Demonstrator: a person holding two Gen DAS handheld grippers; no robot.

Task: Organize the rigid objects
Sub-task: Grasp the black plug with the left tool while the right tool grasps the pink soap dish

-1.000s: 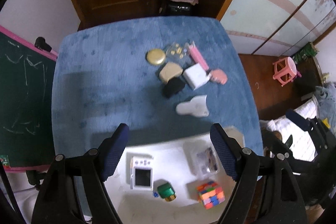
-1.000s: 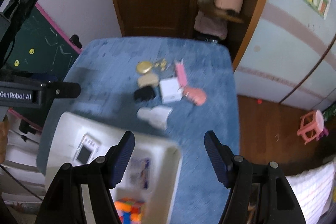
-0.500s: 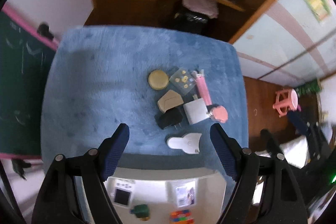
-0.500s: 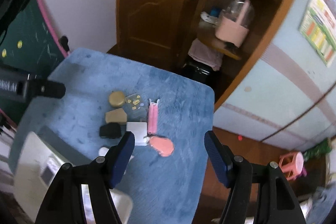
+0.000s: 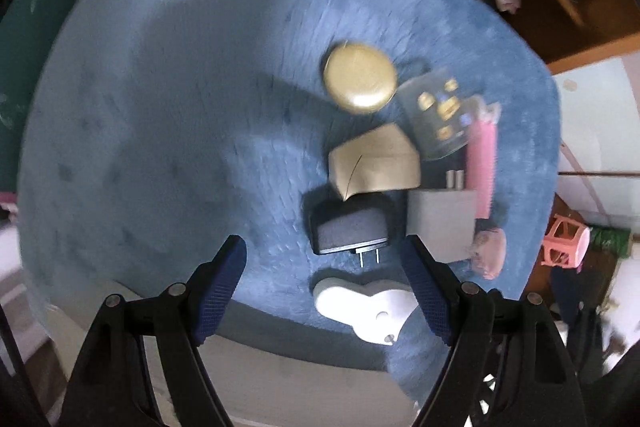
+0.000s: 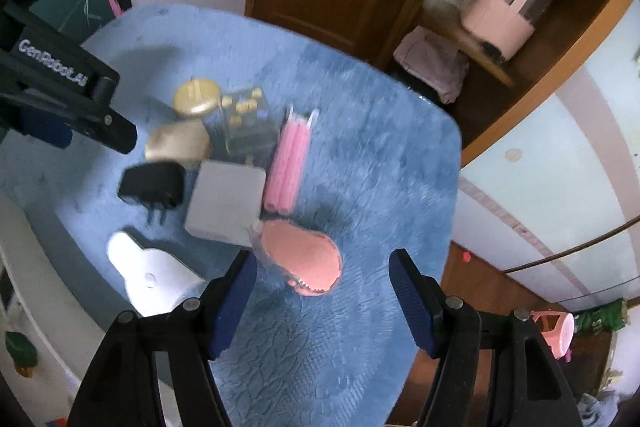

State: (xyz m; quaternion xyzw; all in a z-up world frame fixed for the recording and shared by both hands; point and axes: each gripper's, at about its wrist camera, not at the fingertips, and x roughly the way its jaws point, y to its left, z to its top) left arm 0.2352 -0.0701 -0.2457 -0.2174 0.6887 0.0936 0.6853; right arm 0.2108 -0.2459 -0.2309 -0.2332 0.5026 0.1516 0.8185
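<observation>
Between left jaws — black charger (image 5: pixel 349 231) (untouched)

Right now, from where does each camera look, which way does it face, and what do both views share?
Left wrist: above the blue mat, looking down on the black charger; open left gripper shows.
Right wrist: further right, looking down at the pink oval; open right gripper shows.
Shared: charger, white box, gold disc.
</observation>
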